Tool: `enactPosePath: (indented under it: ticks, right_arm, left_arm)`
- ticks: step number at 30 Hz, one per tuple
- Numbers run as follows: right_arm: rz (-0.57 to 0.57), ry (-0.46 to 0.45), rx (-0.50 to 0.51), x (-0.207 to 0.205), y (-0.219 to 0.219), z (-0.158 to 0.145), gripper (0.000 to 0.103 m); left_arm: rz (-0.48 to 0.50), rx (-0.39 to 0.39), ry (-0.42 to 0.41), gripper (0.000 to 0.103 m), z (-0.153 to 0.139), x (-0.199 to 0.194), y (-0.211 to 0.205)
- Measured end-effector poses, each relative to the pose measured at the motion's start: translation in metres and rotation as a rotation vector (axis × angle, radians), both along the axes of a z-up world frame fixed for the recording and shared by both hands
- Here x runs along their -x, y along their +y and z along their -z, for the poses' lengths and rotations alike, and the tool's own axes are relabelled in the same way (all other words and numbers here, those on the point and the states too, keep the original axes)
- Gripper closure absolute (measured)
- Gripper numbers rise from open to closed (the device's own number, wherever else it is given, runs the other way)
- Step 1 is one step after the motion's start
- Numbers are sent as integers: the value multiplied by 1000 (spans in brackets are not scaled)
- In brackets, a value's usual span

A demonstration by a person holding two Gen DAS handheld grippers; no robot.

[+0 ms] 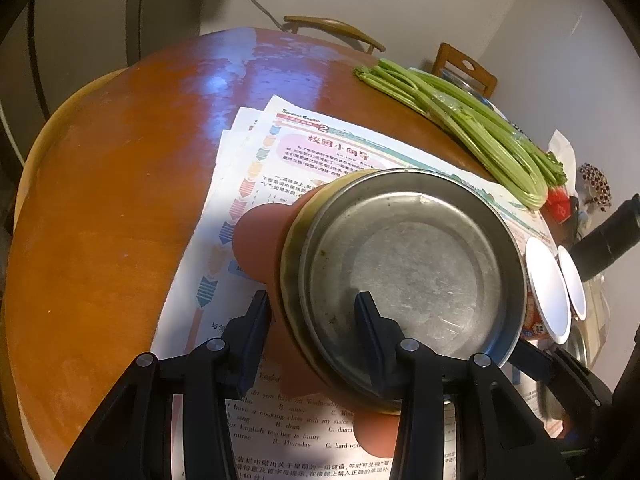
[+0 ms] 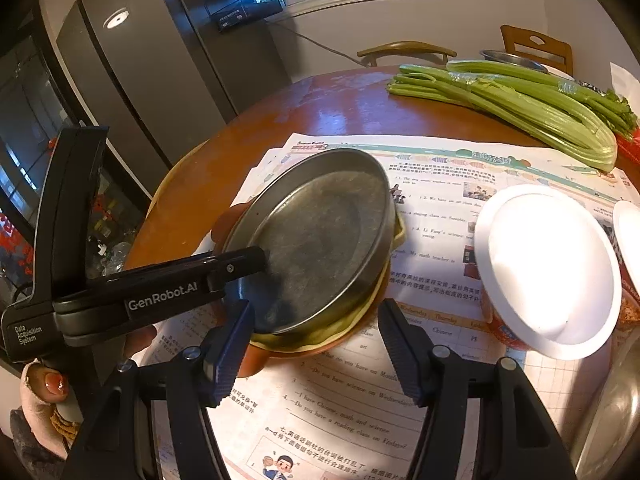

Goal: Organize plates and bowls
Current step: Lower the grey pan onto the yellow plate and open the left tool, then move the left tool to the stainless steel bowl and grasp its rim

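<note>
A round metal plate lies tilted on a yellow-green plate, which rests on a brown flower-shaped plate on the printed sheets. My left gripper straddles the stack's near rim. One finger sits inside the metal plate and the other outside, pressed against the lower plates. In the right wrist view that gripper's finger reaches over the rim, held by a hand. My right gripper stands open just in front of the brown plate, with nothing pinched.
Printed sheets cover the round wooden table. Celery lies at the back, a metal bowl behind it. Two white-lidded cups stand right of the stack. Chairs and a fridge stand beyond.
</note>
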State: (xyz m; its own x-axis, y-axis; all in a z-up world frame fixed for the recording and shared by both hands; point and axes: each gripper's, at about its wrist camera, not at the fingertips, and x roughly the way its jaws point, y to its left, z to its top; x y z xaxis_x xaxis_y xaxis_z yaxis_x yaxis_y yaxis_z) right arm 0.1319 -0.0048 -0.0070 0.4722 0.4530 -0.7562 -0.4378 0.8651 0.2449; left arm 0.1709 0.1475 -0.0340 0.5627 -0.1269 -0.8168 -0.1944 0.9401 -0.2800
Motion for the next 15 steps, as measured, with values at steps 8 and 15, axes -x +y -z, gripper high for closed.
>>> enactPosePath:
  ticks: [8,15]
  right_arm:
    - [-5,-22,18,3,-7,-11,39]
    - [-6,-64,39,10,-21,-36,39]
  left_arm:
    - [-56,20,-40,58,-16,13,6]
    - [-108,37,-83,58,-41,34,8]
